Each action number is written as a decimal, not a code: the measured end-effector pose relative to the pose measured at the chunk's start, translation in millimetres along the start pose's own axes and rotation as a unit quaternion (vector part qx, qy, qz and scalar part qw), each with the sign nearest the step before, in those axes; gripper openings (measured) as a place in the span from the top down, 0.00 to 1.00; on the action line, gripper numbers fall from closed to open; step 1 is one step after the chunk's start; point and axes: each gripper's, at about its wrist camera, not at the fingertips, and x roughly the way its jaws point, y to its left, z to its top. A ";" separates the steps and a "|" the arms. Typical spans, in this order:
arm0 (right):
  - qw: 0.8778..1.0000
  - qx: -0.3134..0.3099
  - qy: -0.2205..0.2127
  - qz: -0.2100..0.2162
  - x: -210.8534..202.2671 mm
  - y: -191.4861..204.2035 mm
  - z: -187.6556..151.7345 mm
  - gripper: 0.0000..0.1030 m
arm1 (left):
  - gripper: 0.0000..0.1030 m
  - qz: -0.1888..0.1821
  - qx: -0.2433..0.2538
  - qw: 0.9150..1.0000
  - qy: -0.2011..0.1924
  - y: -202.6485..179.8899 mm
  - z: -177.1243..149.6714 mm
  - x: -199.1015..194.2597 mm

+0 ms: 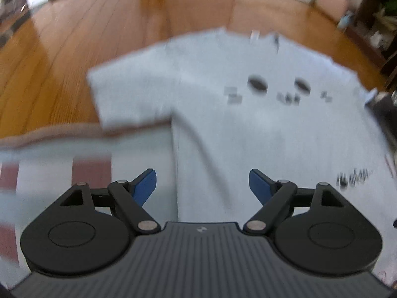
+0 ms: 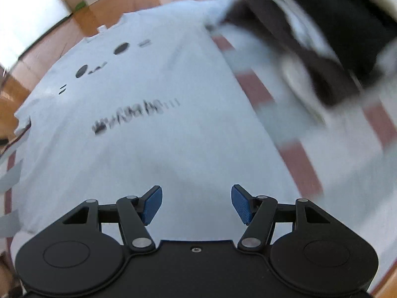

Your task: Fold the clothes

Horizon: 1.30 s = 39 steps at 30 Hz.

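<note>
A white T-shirt (image 1: 235, 114) with dark printed marks lies spread flat, front up, partly on a rug and partly on the wooden floor. It also shows in the right wrist view (image 2: 139, 129). My left gripper (image 1: 203, 183) is open and empty, hovering above the shirt's lower body near the left sleeve. My right gripper (image 2: 196, 203) is open and empty above the shirt's lower part. Both views are blurred by motion.
A pale rug with red squares (image 1: 91, 168) lies under the shirt; it also shows in the right wrist view (image 2: 300, 164). Wooden floor (image 1: 99, 37) lies beyond. A dark blurred shape (image 2: 310, 49) sits at upper right. Furniture and clutter (image 1: 372, 24) stand at the far right.
</note>
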 end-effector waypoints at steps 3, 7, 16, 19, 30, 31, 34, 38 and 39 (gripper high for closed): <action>0.999 0.027 0.006 0.017 -9.0 -19.3 -26.2 0.35 | 0.21 0.024 0.002 1.000 0.016 -13.2 -29.1 -9.4; 1.000 0.012 -0.010 0.027 -24.9 -22.6 -38.2 0.35 | 0.21 0.024 -0.014 1.000 -0.001 -29.9 -47.8 -25.0; 0.998 0.009 -0.041 0.047 -49.3 -39.9 -70.1 0.35 | 0.21 0.001 -0.021 1.000 -0.014 -69.5 -69.6 -50.8; 0.998 0.014 -0.039 0.050 -44.1 -46.3 -78.6 0.35 | 0.21 -0.003 -0.028 1.000 -0.005 -70.2 -77.5 -52.1; 0.998 0.025 -0.049 0.026 -25.9 -45.9 -73.7 0.35 | 0.21 -0.016 -0.039 0.999 0.035 -47.9 -104.3 -39.9; 0.998 0.028 -0.049 0.024 -23.9 -45.7 -73.5 0.35 | 0.21 -0.020 -0.038 0.998 0.038 -45.9 -106.6 -39.1; 0.998 0.035 -0.048 0.019 -18.5 -44.8 -73.3 0.35 | 0.21 -0.027 -0.038 0.998 0.044 -39.0 -113.3 -38.1; 0.999 0.024 -0.042 0.018 -15.6 -40.1 -74.5 0.34 | 0.21 -0.039 -0.044 0.997 0.054 -30.7 -119.3 -36.6; 0.999 0.021 -0.040 0.019 -15.1 -39.5 -74.4 0.34 | 0.21 -0.041 -0.044 0.997 0.054 -30.4 -119.3 -36.2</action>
